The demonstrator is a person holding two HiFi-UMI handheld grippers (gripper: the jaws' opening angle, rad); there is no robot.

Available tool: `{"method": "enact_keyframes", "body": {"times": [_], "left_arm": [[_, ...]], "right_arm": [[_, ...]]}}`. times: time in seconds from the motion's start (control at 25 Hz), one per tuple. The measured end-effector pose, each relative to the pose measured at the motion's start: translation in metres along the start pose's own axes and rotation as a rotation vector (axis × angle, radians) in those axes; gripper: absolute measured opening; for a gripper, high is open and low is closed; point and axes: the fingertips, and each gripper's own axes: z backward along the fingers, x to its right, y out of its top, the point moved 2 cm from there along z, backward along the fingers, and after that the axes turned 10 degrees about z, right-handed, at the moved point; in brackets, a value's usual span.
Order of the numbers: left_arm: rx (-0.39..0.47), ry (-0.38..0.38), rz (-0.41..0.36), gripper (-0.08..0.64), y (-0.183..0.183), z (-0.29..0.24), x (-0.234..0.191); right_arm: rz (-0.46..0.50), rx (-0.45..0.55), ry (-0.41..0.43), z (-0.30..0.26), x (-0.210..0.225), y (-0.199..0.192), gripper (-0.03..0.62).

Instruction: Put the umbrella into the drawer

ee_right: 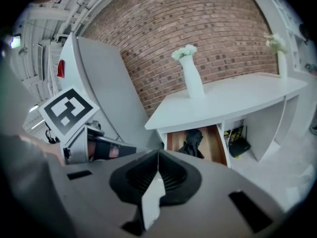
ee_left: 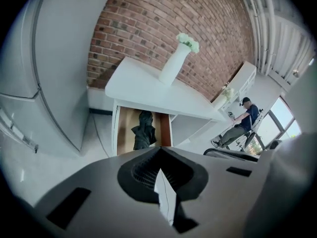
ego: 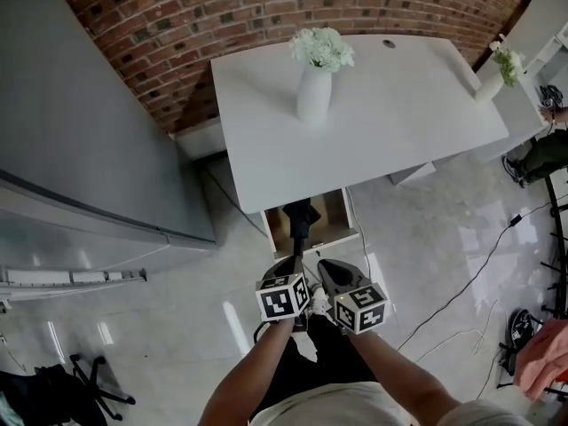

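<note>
The black folded umbrella [ego: 302,216] lies in the open wooden drawer [ego: 335,223] under the white desk [ego: 399,114]. It also shows in the left gripper view as the umbrella [ee_left: 143,131] inside the drawer [ee_left: 125,131], and in the right gripper view as the umbrella [ee_right: 192,142] in the drawer [ee_right: 216,145]. My left gripper [ego: 295,262] is held close to my body, well back from the drawer, its jaws shut with nothing in them [ee_left: 159,151]. Beside it on the right, my right gripper [ego: 327,267] is also shut and empty [ee_right: 157,153].
A white vase of white flowers [ego: 316,74] stands on the desk, and a second vase [ego: 497,74] at its right end. A tall grey cabinet [ego: 80,140] fills the left. Cables [ego: 461,291] cross the floor on the right, where a person [ee_left: 242,123] sits.
</note>
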Motion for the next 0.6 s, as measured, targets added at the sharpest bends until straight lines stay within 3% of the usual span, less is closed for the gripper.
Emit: {"method": "enact_keyframes", "body": {"times": [0.2, 0.36, 0.6], "left_arm": [[0.006, -0.053, 0.029, 0.006, -0.01, 0.051, -0.01], [0.028, -0.088, -0.002, 0.006, -0.013, 0.095, -0.009], [0.063, -0.138, 0.021, 0.006, -0.012, 0.145, -0.004]], "right_arm": [[0.068, -0.008, 0.057, 0.012, -0.055, 0.005, 0.018], [0.096, -0.001, 0.098, 0.028, -0.094, 0.008, 0.018], [0.249, 0.031, 0.119, 0.053, -0.123, 0.029, 0.017]]}}
